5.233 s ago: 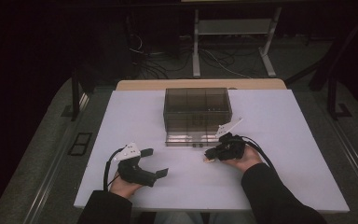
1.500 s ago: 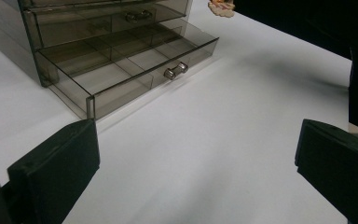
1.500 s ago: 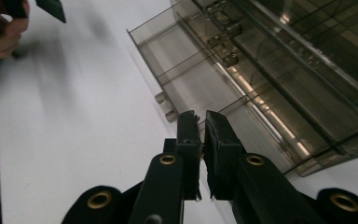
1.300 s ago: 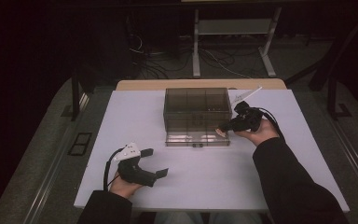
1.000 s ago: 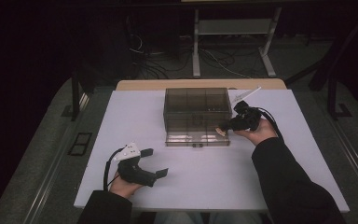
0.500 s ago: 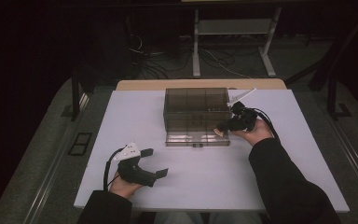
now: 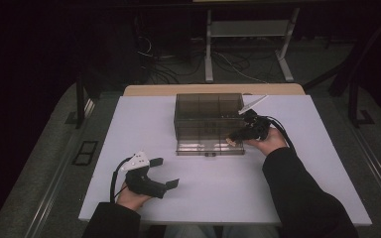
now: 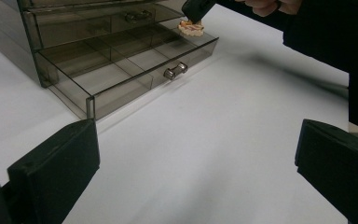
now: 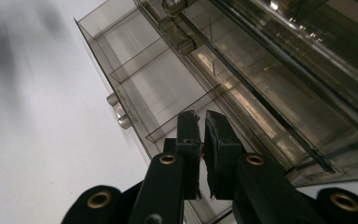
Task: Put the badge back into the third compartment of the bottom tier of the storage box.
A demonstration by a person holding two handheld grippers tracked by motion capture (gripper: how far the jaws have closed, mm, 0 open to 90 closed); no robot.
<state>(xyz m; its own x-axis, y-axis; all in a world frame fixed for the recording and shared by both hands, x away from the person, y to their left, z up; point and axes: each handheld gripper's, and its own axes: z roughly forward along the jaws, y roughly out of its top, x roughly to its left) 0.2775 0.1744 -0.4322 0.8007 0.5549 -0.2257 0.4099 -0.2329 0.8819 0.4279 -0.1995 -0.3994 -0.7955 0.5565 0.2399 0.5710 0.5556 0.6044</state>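
The right tongs (image 7: 234,140) pinch a small cream and orange piece (image 8: 190,28), its kind too small to tell, with jaws nearly together. The piece hangs over the end compartment of the open bottom drawer (image 8: 135,65) of a smoked clear drawer cabinet (image 7: 209,116). The left tongs (image 7: 166,173) lie spread wide and empty on the white bench (image 7: 287,198), well apart from the cabinet.
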